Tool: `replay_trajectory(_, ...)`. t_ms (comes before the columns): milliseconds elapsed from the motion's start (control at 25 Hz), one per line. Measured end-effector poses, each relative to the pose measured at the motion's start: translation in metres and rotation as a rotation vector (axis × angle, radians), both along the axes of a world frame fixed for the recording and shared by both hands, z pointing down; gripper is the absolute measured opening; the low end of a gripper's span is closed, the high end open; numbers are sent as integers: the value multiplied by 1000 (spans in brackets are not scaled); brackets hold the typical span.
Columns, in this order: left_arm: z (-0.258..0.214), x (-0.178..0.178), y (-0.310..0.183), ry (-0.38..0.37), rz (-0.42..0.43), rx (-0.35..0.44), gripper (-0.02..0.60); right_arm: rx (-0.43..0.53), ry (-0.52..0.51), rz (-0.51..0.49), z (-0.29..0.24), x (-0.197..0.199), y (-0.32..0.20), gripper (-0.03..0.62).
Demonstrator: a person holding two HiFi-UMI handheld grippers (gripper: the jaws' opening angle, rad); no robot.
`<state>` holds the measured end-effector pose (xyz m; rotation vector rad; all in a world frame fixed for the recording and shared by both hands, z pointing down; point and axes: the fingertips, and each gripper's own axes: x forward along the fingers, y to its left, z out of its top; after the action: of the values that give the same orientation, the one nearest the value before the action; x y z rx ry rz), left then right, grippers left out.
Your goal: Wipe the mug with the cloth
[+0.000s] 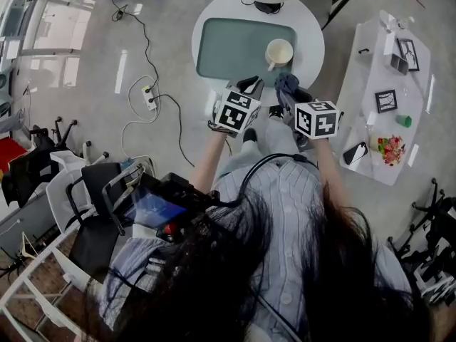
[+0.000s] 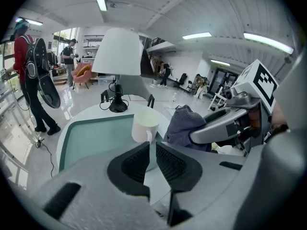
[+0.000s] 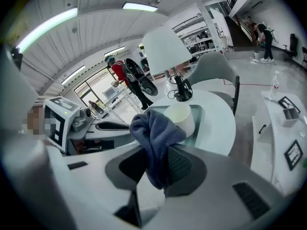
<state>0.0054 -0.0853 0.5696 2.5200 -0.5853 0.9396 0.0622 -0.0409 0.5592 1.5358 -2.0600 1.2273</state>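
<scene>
- One part of the job looks settled: my right gripper (image 3: 158, 153) is clenched on the dark blue cloth (image 3: 154, 128). The cloth bunches up above the pads and hangs a little below them.
- My left gripper (image 2: 152, 148) has its jaws all but together with nothing between them, so it carries nothing.
- The cream mug (image 1: 278, 52) stands upright at the right end of the teal mat (image 1: 235, 48) on the round white table (image 1: 310, 41). Its handle is turned toward me, and neither gripper touches it.
- Both grippers hover side by side at the table's near edge, angled down toward the mug. The cloth is near the mug but clearly apart from it.
- I judge that no wiping has begun, since cloth and mug are not in contact.
- What is left is nearly the whole task. I would probably steady the mug with the left gripper, which needs its jaws opened first. Then I would bring the cloth onto the wall and rim and rub it round.
</scene>
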Motion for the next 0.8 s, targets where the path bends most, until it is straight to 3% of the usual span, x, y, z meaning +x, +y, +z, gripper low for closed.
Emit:
replay_trajectory(320, 36, 16, -8, -80, 43, -56, 34, -59, -11, -41, 21, 6, -20, 98)
replay_trajectory(480, 48, 27, -7, -127, 95, -92, 126, -90, -9, -67, 31, 8, -24, 98)
replay_trajectory(800, 64, 38, -14, -173, 127, -86, 130, -127, 42, -169, 50, -1, -25, 98)
